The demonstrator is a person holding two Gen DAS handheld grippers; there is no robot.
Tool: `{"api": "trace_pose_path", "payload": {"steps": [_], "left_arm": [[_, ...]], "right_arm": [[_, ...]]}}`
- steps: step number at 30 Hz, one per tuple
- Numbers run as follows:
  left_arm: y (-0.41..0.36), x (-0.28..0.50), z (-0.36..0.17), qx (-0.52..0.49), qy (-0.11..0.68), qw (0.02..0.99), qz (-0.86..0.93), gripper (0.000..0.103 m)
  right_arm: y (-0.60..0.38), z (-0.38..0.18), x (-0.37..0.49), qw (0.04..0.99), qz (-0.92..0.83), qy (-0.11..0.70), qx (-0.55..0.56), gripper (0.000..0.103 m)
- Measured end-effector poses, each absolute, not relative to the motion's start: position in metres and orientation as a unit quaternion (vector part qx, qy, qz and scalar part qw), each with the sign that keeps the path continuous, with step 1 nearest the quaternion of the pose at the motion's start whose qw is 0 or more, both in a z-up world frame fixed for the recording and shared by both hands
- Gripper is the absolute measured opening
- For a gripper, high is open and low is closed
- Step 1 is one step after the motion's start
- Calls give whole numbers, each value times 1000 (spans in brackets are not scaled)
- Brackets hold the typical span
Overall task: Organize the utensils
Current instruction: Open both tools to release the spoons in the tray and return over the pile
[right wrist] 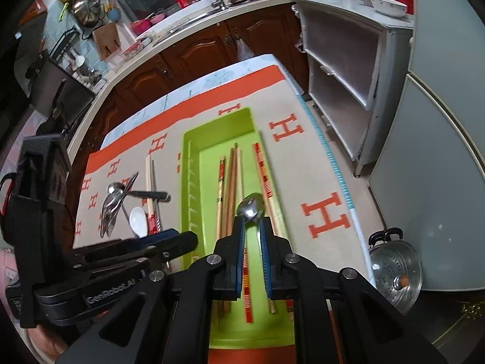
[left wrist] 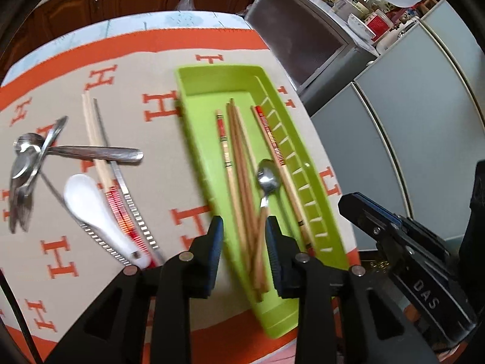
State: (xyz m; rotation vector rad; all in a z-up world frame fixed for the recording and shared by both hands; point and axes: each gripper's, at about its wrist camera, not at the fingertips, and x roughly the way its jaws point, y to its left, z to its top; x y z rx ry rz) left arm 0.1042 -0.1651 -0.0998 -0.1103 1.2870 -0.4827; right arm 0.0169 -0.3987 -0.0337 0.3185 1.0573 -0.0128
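Note:
A green tray (left wrist: 212,82) (right wrist: 218,133) lies on the orange and beige cloth and holds several chopsticks (left wrist: 239,151) (right wrist: 230,179). My right gripper (right wrist: 251,224) is shut on a small steel spoon (right wrist: 251,206) and holds it over the tray; the spoon also shows in the left wrist view (left wrist: 268,179). My left gripper (left wrist: 244,227) is open and empty above the tray's near end. Left of the tray lie a white ceramic spoon (left wrist: 88,203), steel spoons (left wrist: 27,148), a fork (left wrist: 19,209) and more chopsticks (left wrist: 97,139).
The right gripper's body (left wrist: 409,248) shows at right in the left wrist view. Grey cabinets (left wrist: 409,106) and an open shelf unit (right wrist: 339,69) stand right of the table. A steel steamer pot (right wrist: 397,270) sits on the floor. The kitchen counter (right wrist: 182,27) runs behind.

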Motion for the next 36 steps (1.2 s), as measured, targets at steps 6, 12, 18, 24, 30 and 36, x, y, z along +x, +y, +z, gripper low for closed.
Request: {"api": "trace_pose_path", "payload": {"steps": [6,12,18,24,30,36], "left_arm": [[-127,91,-97,-37,576,794,-190,43],[-92,78,-99,-22,560,813,-158,47],[-57,74,-93,-47,544,828,-129,60],[-46,66,-89,-44,528,839,-120,69],[-39,65,-86,-51,521,844,-121,75],[-27,66,-89,-61,518,844,-126,75]], "right_arm": [[-373,-49,18,841,16,522,143,11],[-351,-57,19,837,35,531,128,11],[-327,-59,24,833,58,539,114,11],[-304,-57,26,833,78,540,94,11],[-282,-53,29,832,98,541,79,11],[-262,-53,40,827,112,547,62,11]]}}
